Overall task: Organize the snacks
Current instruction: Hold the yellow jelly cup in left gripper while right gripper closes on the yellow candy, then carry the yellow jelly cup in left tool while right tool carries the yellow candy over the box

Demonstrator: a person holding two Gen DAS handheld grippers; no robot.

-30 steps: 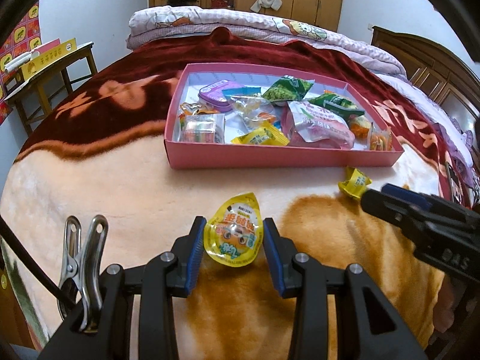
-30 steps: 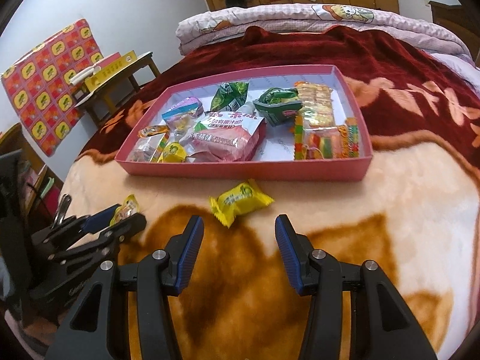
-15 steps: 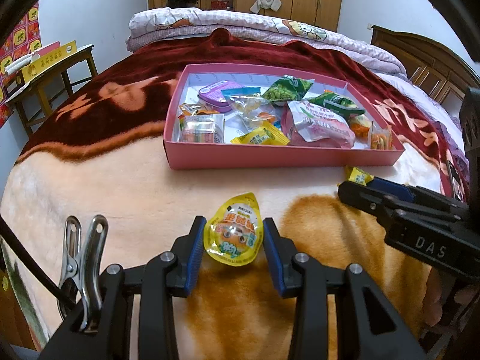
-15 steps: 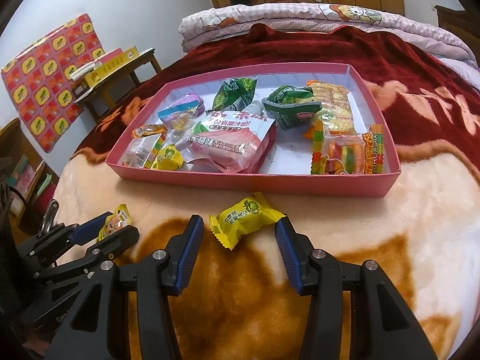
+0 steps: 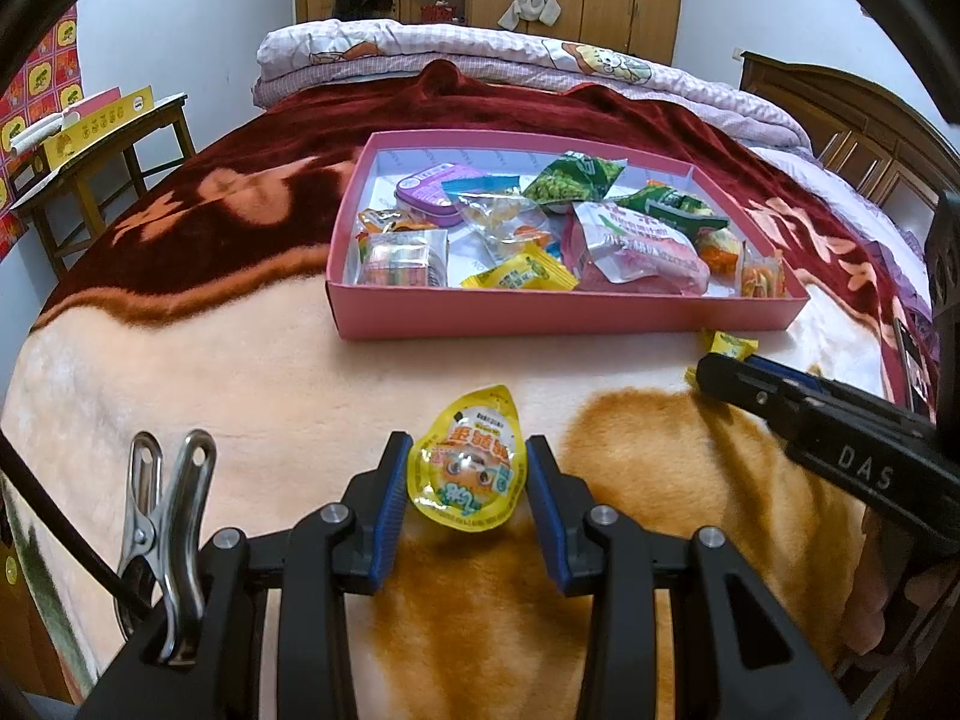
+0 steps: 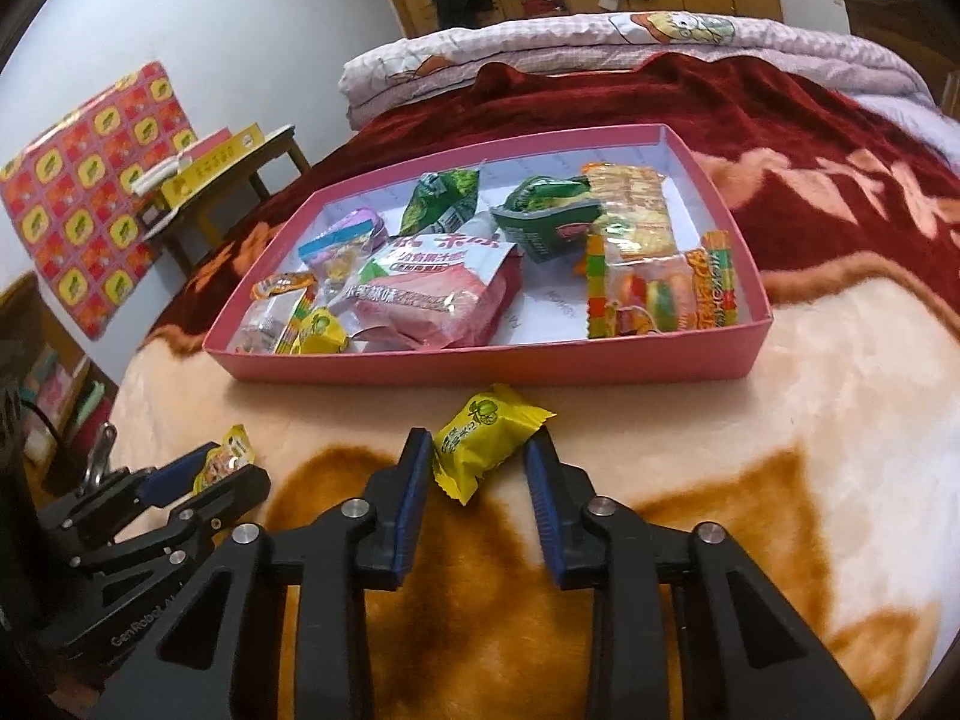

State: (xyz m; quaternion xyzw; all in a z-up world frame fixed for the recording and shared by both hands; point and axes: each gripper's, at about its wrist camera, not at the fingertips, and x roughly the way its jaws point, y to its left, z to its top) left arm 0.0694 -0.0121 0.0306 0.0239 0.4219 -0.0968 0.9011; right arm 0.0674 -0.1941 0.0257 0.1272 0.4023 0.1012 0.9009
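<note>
Snacks lay on the blanket (image 5: 240, 372) near the pink box (image 5: 540, 315). The left gripper (image 5: 465, 468) clenched a jelly cup (image 5: 465, 465) between its pads. The right gripper (image 6: 480, 456) was closing around a yellow candy (image 6: 480, 441), left pad touching it, right pad seemingly just short. Farther off, the box held more packets.

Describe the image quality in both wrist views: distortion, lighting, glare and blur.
Left wrist view: strong fisheye bend, black corners; the pink box looks bowed; even indoor light, glare on the yellow jelly cup; sharp. Right wrist view: same barrel warp, scene tilted; soft light, faint sheen on the yellow candy; no motion blur.
</note>
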